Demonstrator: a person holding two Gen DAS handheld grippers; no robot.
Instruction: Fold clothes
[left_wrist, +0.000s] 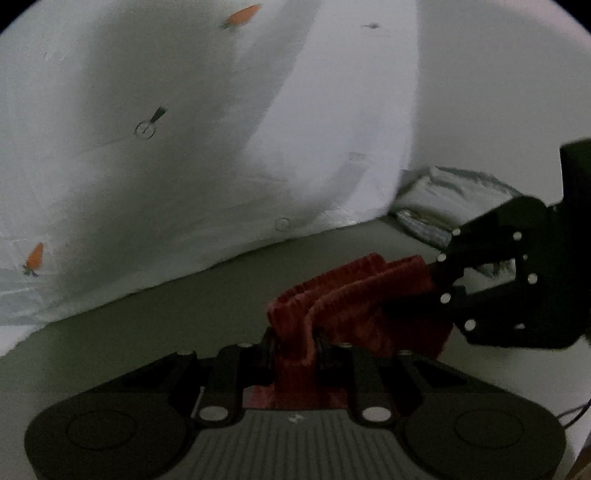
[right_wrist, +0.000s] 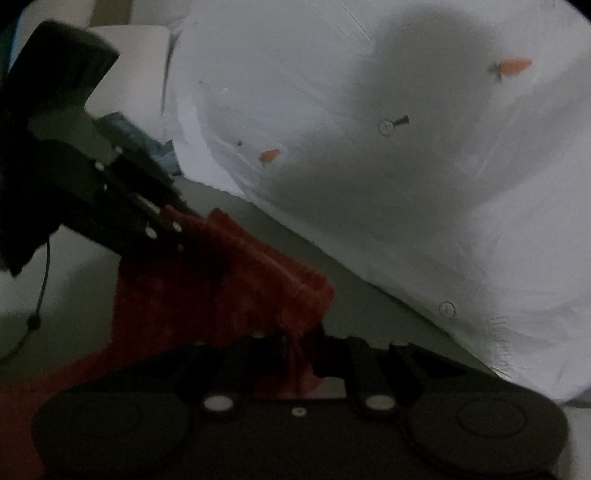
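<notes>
While you hold the red garment (left_wrist: 354, 306) up off the grey surface (left_wrist: 166, 325), both grippers have their fingers clamped on it. Your left gripper (left_wrist: 297, 343) pinches a bunched, ribbed edge of the red garment, and the fabric spills down behind the fingers toward the camera. Your right gripper (right_wrist: 301, 347) grips another part of the same edge, with the cloth gathered into folds just ahead of its fingers. From the left wrist view, the right gripper shows to the right of the red garment, touching it. From the right wrist view, the left gripper (right_wrist: 173, 218) shows to the upper left of the red garment, closed on its far end, so the fabric stretches between the two in a short, crumpled span. More red cloth hangs low on the left side of that view. Beyond the red garment lies a white sheet (left_wrist: 166, 147) printed with small orange carrots (left_wrist: 242, 16), rising like a slope. Beside the sheet, past the red garment, sits a folded light-blue cloth (left_wrist: 443, 199).
</notes>
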